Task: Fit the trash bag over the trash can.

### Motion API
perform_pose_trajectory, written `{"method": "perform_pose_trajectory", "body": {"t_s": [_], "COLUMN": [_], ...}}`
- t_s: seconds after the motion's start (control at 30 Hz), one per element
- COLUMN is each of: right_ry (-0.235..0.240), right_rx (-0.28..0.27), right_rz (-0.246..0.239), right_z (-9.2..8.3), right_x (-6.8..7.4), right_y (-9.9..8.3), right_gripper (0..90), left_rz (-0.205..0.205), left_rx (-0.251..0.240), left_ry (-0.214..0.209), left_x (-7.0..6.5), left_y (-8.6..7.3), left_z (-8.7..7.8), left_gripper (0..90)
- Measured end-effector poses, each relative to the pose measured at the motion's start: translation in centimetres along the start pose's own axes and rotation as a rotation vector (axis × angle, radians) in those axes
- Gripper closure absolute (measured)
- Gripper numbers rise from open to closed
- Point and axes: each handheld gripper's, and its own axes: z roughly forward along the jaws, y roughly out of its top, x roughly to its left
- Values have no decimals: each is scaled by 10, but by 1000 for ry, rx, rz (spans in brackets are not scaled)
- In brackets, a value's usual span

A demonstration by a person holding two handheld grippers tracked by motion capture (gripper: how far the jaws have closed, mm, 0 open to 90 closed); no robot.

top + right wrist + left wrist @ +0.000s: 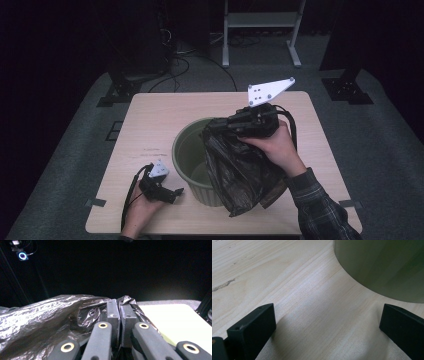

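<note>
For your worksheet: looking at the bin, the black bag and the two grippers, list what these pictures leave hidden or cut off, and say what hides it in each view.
- Bin: in the high view, the black bag covers its right rim and most of its inside.
- Bin: in the left gripper view, its top is cut off by the frame edge.
- Bag edge: in the right gripper view, the right gripper clamps it, hiding the pinched part.
- Left gripper: in the high view, too small to judge its jaws.

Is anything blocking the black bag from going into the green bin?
Nothing visible. The right claw holds the black bag draped over the green bin rim; the left claw rests beside the bin.
</note>
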Motion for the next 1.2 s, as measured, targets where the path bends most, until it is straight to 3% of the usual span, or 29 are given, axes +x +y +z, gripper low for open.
{"method": "perform_pose_trajectory", "body": {"t_s": [0.33, 0.8, 1.0, 1.2], "right_ry": [7, 74, 92, 79], "right_rx": [-36, -70, -62, -47], "right_rz": [-25, -39, -39, -13], "right_z": [14, 68, 76, 63], "right_x": [-1, -8, -6, -7], "right_y": [25, 58, 53, 31], "right_gripper": [882, 882, 881, 881], "left_rz": [0, 2, 7, 8], "left_rx": [-1, -1, 0, -1], "left_ry": [2, 0, -6, -6], "left_x": [0, 0, 0, 0], "left_y": [0, 0, 0, 0], "left_z": [0, 0, 0, 0], "left_gripper": [0, 0, 0, 0]}}
